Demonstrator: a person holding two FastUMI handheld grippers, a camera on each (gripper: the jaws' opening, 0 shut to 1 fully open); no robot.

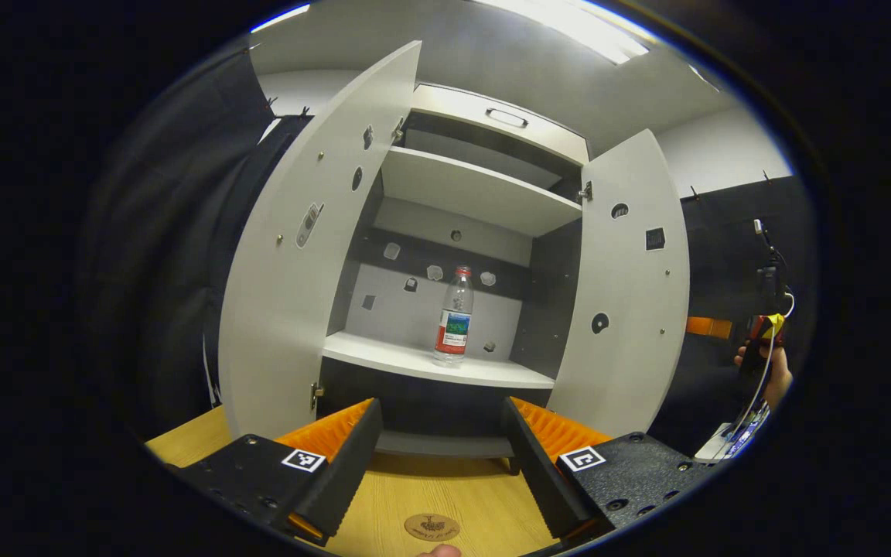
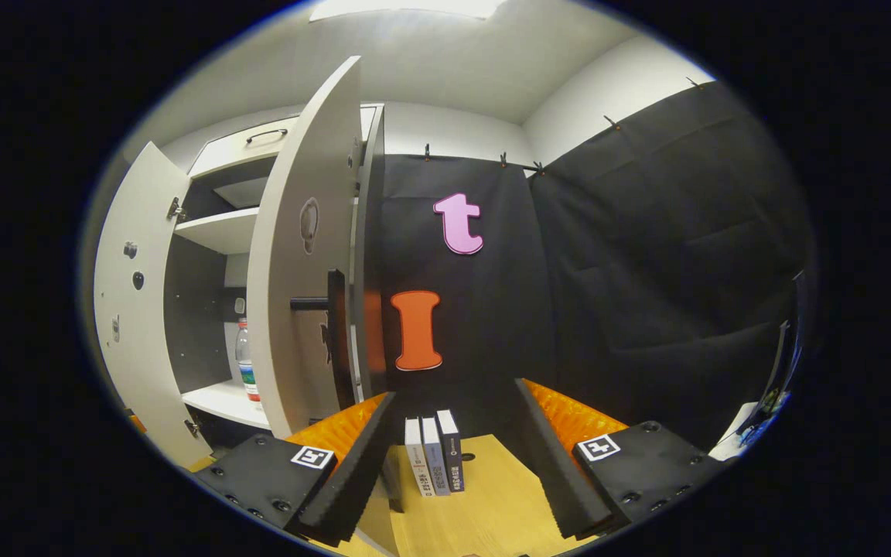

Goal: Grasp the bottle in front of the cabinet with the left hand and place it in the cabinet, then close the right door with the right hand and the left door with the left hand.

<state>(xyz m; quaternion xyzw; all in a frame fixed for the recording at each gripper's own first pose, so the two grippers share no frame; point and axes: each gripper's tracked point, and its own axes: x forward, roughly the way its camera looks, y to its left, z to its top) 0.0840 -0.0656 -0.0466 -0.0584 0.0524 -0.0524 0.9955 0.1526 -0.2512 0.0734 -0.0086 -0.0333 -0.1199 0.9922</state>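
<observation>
A clear plastic bottle (image 1: 454,317) with a red cap and a red label stands upright on the cabinet's lower shelf (image 1: 430,363). Both cabinet doors stand open: the left door (image 1: 306,255) and the right door (image 1: 631,286). My left gripper (image 1: 442,456) is open, low in front of the cabinet, with nothing between its fingers. In the right gripper view, my right gripper (image 2: 453,456) is open beside the right door (image 2: 302,255), whose black handle (image 2: 333,325) faces me. The bottle (image 2: 245,363) peeks out behind that door. A hand holds the right gripper (image 1: 762,340) at the far right.
The cabinet stands on a wooden table (image 1: 461,495). An upper shelf (image 1: 469,189) and a drawer (image 1: 503,116) sit above the bottle. Three books (image 2: 435,456) stand on the table right of the cabinet. Black cloth walls (image 2: 646,271) close the booth.
</observation>
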